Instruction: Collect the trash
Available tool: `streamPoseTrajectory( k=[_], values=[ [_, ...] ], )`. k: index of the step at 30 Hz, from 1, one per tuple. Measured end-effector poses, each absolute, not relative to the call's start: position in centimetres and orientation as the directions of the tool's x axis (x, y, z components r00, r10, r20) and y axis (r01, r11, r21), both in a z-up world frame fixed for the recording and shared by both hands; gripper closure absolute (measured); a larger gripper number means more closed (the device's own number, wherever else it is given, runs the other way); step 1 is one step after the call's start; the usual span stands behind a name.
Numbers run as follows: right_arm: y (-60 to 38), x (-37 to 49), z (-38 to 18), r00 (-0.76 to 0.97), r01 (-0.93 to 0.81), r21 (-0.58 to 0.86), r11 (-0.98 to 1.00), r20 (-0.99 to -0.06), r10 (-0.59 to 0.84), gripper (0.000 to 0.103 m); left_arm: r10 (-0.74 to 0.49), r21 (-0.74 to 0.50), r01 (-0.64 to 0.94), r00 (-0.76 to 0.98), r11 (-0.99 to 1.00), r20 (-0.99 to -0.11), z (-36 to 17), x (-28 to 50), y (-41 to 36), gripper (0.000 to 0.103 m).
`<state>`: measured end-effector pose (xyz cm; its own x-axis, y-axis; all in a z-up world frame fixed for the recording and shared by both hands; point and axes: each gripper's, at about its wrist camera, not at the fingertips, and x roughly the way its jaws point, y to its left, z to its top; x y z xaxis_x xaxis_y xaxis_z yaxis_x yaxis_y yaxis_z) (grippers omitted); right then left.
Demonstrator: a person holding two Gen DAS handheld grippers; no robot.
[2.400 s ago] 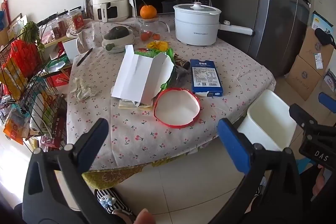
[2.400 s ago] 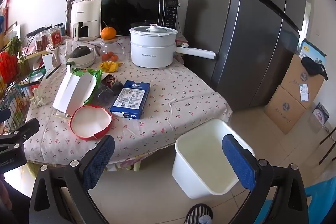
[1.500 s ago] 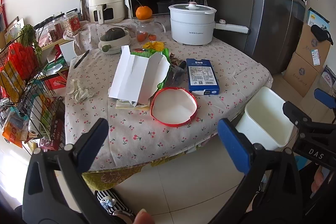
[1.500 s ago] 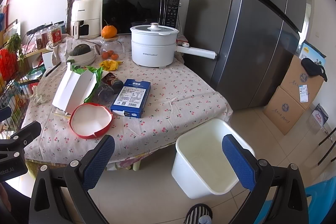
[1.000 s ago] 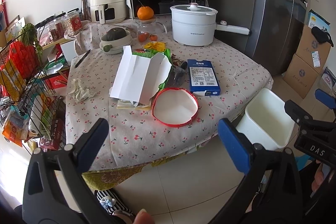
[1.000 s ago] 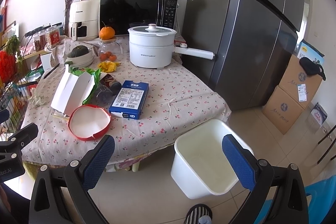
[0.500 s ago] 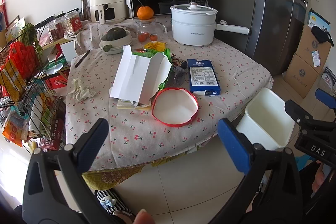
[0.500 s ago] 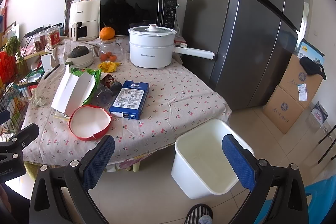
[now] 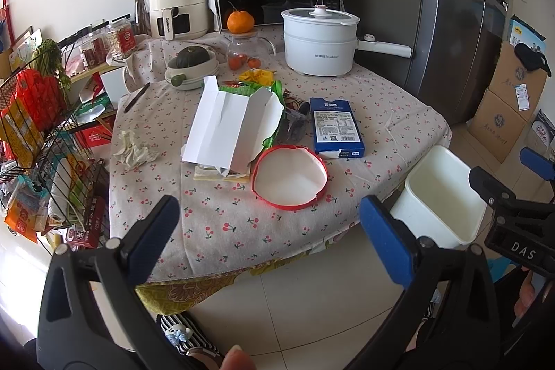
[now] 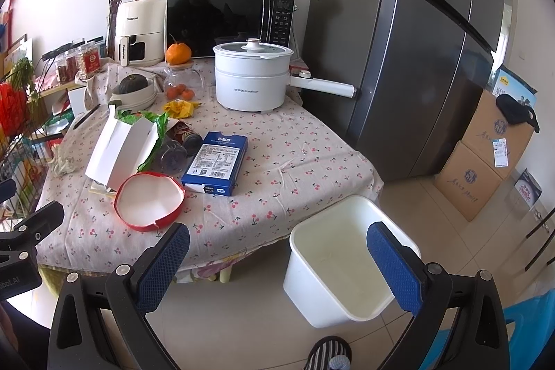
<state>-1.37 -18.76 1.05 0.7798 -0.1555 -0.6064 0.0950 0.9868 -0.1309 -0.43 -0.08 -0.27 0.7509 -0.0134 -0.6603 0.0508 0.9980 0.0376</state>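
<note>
Both tongs are spread wide and carry nothing, held low in front of the cloth-covered surface (image 9: 242, 224). The left tongs (image 9: 267, 227) fill the bottom of the left wrist view; the right tongs (image 10: 277, 252) fill the bottom of the right wrist view, their right pad over the white plastic bin (image 10: 333, 266) standing on the tiled floor at lower right of centre, just beside the surface's edge. The trash lies mid-frame on the surface: a round red-rimmed white paper lid (image 9: 289, 175) nearest the edge, a blue rectangular carton (image 9: 336, 127) to its upper right, a folded white paper box (image 9: 229, 130) to its upper left, and a crumpled pale tissue (image 9: 133, 149) further left. A white electric pot (image 9: 319, 42) stands at the upper centre.
</note>
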Motion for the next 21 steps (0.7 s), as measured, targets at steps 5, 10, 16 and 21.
streamPoseTrajectory(
  k=[5, 10, 16, 21],
  values=[
    [-18.76, -1.38, 1.03, 0.78, 0.096, -0.13, 0.987, -0.607, -0.155, 0.0, -0.014, 0.037, 0.051, 0.751, 0.998, -0.66, -0.27, -0.45, -0.07, 0.0],
    [-18.75, -1.36, 1.04, 0.779, 0.097, -0.131, 0.987, -0.607, -0.157, 0.0, -0.013, 0.038, 0.051, 0.751, 0.998, -0.66, -0.28, -0.43, -0.07, 0.0],
    [-18.73, -1.34, 1.02, 0.781, 0.096, -0.138, 0.986, -0.603, -0.161, 0.0, -0.012, 0.037, 0.048, 0.751, 0.998, -0.66, -0.27, -0.4, 0.06, 0.0],
    [-18.79, -1.14, 1.27, 0.782, 0.107, -0.137, 0.985, -0.6, -0.168, 0.0, -0.013, 0.031, 0.045, 0.745, 0.999, -0.667, -0.31, -0.23, 0.52, 0.0]
  ],
)
